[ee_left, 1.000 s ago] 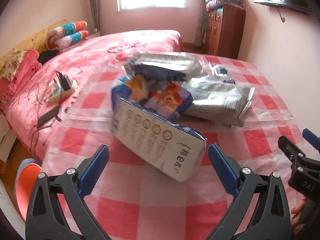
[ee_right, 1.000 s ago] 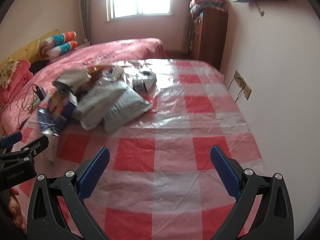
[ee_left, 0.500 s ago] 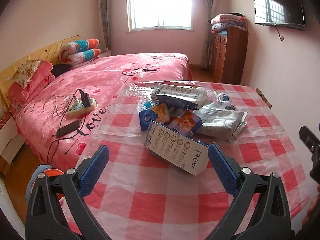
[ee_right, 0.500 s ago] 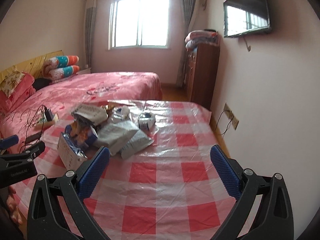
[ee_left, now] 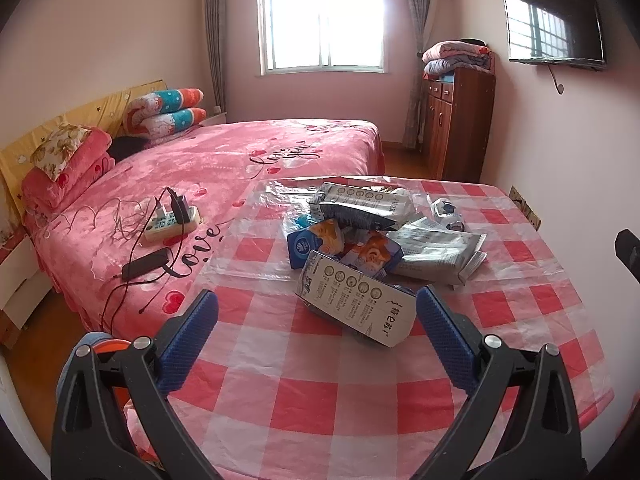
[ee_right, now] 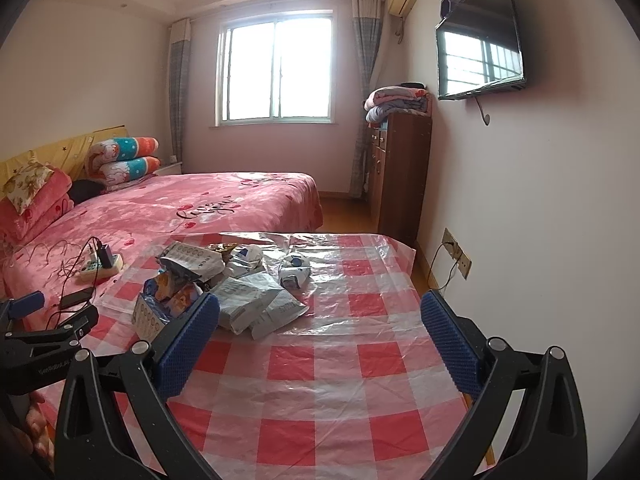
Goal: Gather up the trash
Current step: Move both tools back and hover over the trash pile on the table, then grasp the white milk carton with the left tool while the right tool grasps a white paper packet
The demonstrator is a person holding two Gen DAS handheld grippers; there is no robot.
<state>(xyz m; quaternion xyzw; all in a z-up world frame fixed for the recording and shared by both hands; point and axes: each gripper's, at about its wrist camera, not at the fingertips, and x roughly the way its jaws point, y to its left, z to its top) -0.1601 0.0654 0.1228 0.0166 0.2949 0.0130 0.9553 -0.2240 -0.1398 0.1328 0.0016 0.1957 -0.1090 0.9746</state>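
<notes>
A heap of trash lies on the table with the red-and-white checked cloth (ee_left: 304, 404): a white milk carton (ee_left: 356, 310) at the front, blue-orange snack packs (ee_left: 320, 242), a silver bag (ee_left: 360, 204), grey flat packets (ee_left: 436, 250) and a small crumpled wrapper (ee_left: 446, 210). My left gripper (ee_left: 318, 334) is open, empty, just short of the carton. The right gripper (ee_right: 320, 340) is open and empty above the cloth (ee_right: 320, 400), right of the heap (ee_right: 224, 280). The left gripper (ee_right: 48, 320) shows at the left edge of the right wrist view.
A pink bed (ee_left: 208, 168) adjoins the table's left side, bearing a power strip (ee_left: 172, 222), cables and a dark phone (ee_left: 146, 264). A wooden cabinet (ee_right: 400, 176) stands by the right wall with a TV (ee_right: 480, 40) above. A wall socket (ee_right: 456, 254) is near the table.
Both grippers have pulled back and risen from the heap, so the trash looks smaller and farther away. Both stayed open and empty.
</notes>
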